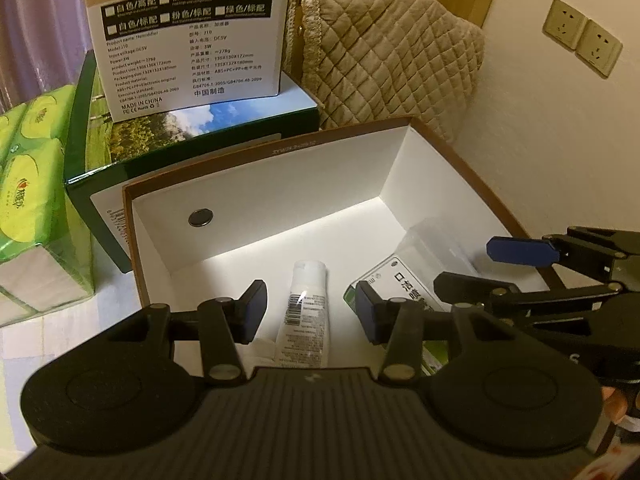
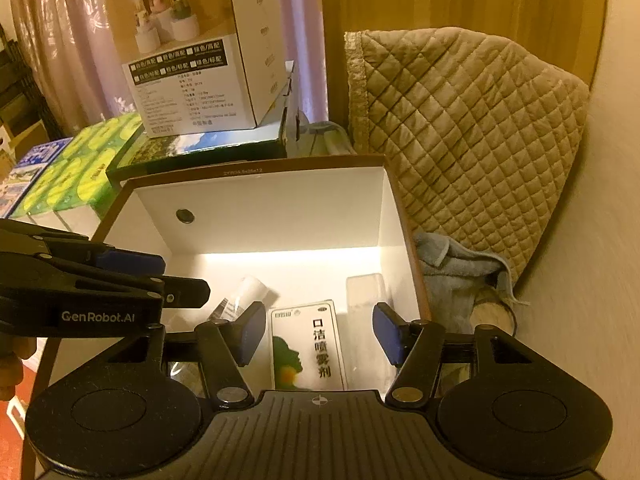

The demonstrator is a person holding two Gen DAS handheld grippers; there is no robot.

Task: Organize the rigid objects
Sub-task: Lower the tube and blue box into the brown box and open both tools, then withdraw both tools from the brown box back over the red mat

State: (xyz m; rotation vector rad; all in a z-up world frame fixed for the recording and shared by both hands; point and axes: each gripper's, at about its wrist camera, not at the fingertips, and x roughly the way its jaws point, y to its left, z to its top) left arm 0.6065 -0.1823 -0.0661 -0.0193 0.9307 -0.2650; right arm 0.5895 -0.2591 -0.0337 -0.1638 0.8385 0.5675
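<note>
While both grippers hover above the near rim of an open storage box, neither one holds anything. Left gripper: jaws spread wide, blue pads facing each other across a white tube that lies on the box floor below them; no pad touches it. Right gripper: jaws likewise spread wide, empty, poised over a white-and-green spray carton printed with Chinese characters, which lies flat on the floor to the right of the tube. A clear plastic case rests just beside the carton, against the right wall. The box has white inner walls and a brown rim; a dark round disc sits on its far wall, towards the left. In the left wrist view the right gripper enters from the right, fingers parted; in the right wrist view the left gripper enters from the left. Beyond the far wall: a humidifier carton stacked on a green landscape-printed box, green tissue packs to the left, a quilted beige cover to the right, and a grey-blue cloth beside the right wall.
</note>
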